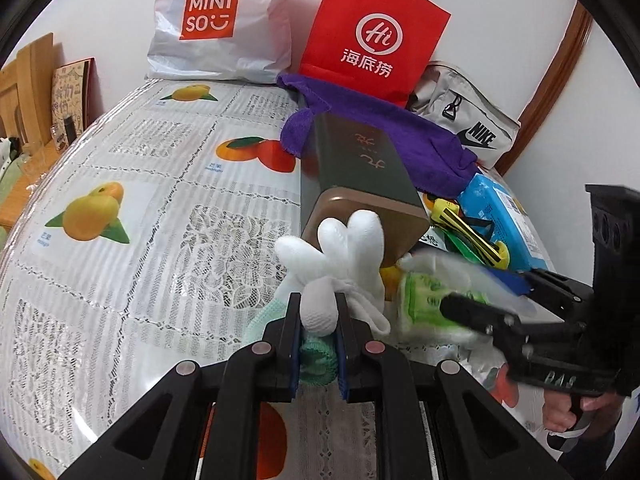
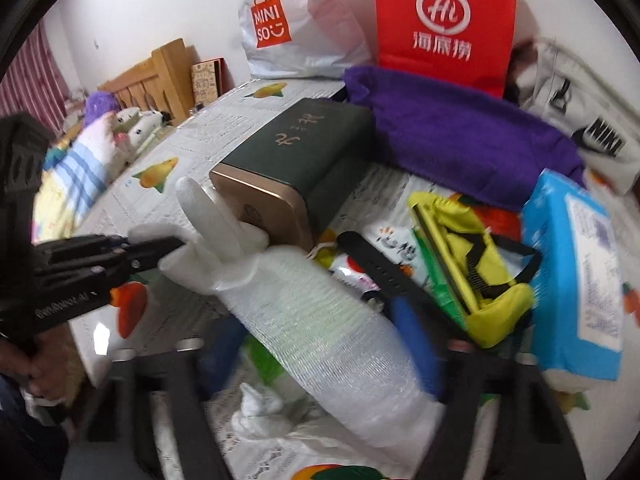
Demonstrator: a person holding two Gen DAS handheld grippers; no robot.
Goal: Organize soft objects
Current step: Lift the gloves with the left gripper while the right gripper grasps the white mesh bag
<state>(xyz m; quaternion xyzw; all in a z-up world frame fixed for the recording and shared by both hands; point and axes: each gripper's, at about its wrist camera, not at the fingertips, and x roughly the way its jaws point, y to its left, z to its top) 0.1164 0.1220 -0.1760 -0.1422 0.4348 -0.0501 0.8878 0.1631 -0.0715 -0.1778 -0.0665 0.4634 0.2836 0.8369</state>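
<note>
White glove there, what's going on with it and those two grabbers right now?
Left hand-held gripper shut on white glove. Right hand-held gripper half open around clear plastic sleeve, grip unclear. Green-and-gold tin right behind the glove.

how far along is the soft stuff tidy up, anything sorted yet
Nothing looks sorted yet. In hand: the left gripper is shut on a white glove with a green cuff. The right gripper straddles a clear sleeve of plastic cups, apparently not yet clamped. Left: the purple towel, yellow pouch and blue tissue pack lie jumbled on the lace tablecloth.
</note>
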